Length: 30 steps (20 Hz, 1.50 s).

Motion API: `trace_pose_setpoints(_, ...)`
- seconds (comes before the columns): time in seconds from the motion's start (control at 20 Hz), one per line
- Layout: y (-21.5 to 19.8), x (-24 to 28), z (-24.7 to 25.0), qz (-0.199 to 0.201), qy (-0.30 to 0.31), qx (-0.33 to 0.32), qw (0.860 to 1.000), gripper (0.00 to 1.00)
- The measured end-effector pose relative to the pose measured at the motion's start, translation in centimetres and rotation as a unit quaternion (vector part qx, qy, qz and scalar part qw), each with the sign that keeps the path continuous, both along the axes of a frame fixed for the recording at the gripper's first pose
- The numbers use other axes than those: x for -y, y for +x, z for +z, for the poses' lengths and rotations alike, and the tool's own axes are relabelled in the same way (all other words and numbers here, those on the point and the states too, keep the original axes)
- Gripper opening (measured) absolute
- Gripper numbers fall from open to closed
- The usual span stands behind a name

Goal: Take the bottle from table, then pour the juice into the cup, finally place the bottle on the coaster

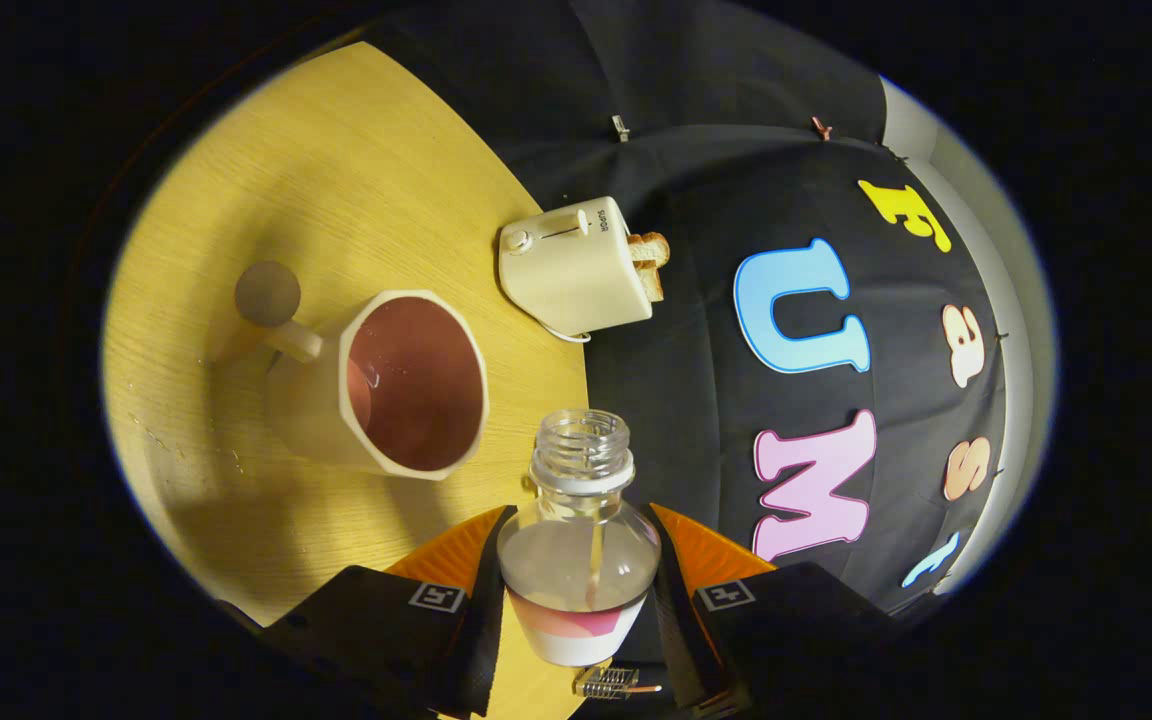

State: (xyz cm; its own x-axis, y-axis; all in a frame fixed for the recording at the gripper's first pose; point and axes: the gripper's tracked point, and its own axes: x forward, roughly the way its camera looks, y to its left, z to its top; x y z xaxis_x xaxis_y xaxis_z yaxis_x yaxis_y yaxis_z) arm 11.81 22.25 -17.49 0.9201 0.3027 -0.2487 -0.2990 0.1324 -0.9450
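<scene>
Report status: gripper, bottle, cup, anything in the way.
Gripper shut on bottle, cap off. Bottle tilted, mouth beside the cup, not yet over it. Coaster beyond the cup handle. Toaster well past, no obstruction.

Lighting is moderate and warm. The pale yellow wood-grain worktop [336, 200] beyond the gripper [576, 600] is the brightest surface. The cream faceted ceramic cup [386, 390], ahead of the fingers, casts a soft shadow onto the worktop beside it. The clear uncapped plastic bottle [579, 540] between the fingers shows faint highlights at its neck. Fisheye distortion curves the worktop edge; focus softens toward the periphery.
</scene>
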Motion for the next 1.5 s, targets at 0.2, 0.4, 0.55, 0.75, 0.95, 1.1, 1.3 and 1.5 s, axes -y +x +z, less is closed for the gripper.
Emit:
trace_pose_setpoints(0.2,0.4,-0.3,-0.5,0.01,-0.033,0.008,0.999,0.69)
trace_pose_setpoints(0.4,0.7,-0.8,-0.9,0.029,-0.067,0.02,0.997,0.69)
trace_pose_setpoints(0.55,0.7,-0.8,-1.4,0.043,-0.091,0.024,0.995,0.69)
trace_pose_setpoints(0.75,0.7,-1.1,-1.6,0.064,-0.122,0.038,0.99,0.69)
trace_pose_setpoints(0.95,1.1,-0.9,-1.7,0.073,-0.14,0.041,0.987,0.69)
trace_pose_setpoints(1.1,1.3,-1.0,-1.6,0.08,-0.155,0.043,0.984,0.69)
trace_pose_setpoints(1.3,1.3,-1.3,-1.7,0.098,-0.176,0.048,0.978,0.69)
trace_pose_setpoints(1.5,0.8,-1.1,-2.1,0.109,-0.195,0.046,0.974,0.68)
